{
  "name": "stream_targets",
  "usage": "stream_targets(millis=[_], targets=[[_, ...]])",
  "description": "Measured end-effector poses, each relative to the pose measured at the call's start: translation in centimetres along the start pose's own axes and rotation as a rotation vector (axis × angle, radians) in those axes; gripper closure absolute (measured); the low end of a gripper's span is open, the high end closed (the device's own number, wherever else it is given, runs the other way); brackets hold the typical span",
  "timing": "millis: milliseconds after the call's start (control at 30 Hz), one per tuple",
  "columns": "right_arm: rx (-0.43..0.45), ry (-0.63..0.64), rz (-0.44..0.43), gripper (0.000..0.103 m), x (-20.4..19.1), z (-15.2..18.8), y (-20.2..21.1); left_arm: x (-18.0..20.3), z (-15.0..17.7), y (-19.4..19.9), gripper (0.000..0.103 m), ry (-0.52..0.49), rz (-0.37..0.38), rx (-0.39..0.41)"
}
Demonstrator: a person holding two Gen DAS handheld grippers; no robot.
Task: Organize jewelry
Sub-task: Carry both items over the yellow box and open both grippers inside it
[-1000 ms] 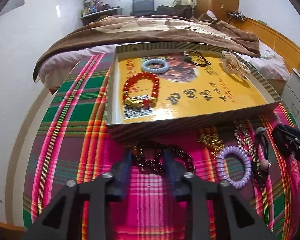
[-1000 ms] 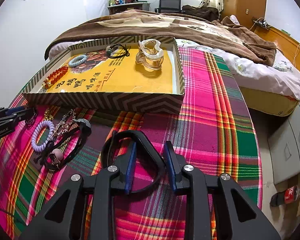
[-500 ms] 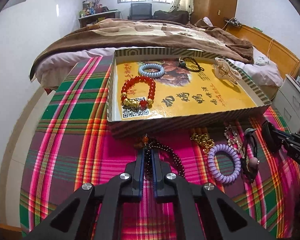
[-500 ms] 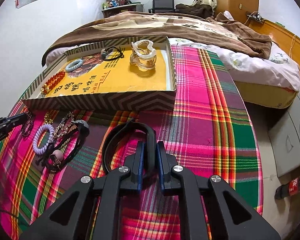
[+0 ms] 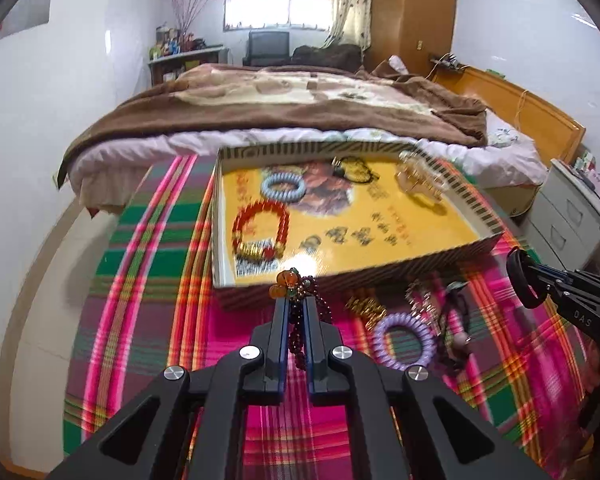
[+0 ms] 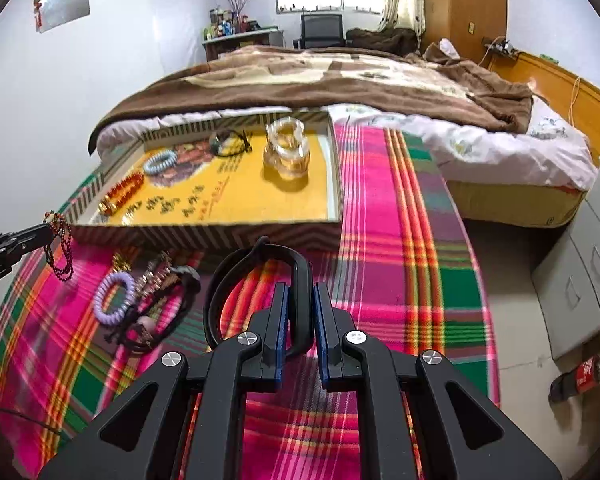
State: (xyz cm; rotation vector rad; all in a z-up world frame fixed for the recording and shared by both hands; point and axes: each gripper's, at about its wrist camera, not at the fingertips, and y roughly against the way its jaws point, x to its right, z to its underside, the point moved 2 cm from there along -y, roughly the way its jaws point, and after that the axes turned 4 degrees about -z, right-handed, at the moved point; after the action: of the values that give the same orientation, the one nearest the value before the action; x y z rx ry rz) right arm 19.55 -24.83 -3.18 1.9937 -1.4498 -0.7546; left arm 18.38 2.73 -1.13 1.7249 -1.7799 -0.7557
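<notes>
My left gripper is shut on a dark red bead necklace with orange beads at its top and holds it off the plaid cloth, in front of the yellow tray. It also shows in the right wrist view, hanging. My right gripper is shut on a black bangle and holds it above the cloth, right of the loose pile. The tray holds a red bead bracelet, a pale blue coil bracelet, a black cord and a clear holder.
On the cloth before the tray lie a purple coil bracelet, a gold chain, a metal chain and black cords. A bed stands behind the table. A grey drawer cabinet and a cola bottle are on the right.
Both grippers have risen from the cloth with their pieces: the left with the dark bead necklace, the right with the black bangle. One second ago both were open around them.
</notes>
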Motion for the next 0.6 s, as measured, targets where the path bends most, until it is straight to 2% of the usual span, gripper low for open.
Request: stream_targets(millis=[367, 600], targets=[[0.083, 0.020, 0.001, 0.091, -1.0, -3.3, 2.3, 1.0, -4.0, 2.7, 0.097, -0.030, 0.038, 0.091], [0.094, 0.013, -0.009, 0.091, -1.1, -5.0, 1.8, 1.6, -6.3, 1.4, 0.097, -0.034, 0.095, 0.089]])
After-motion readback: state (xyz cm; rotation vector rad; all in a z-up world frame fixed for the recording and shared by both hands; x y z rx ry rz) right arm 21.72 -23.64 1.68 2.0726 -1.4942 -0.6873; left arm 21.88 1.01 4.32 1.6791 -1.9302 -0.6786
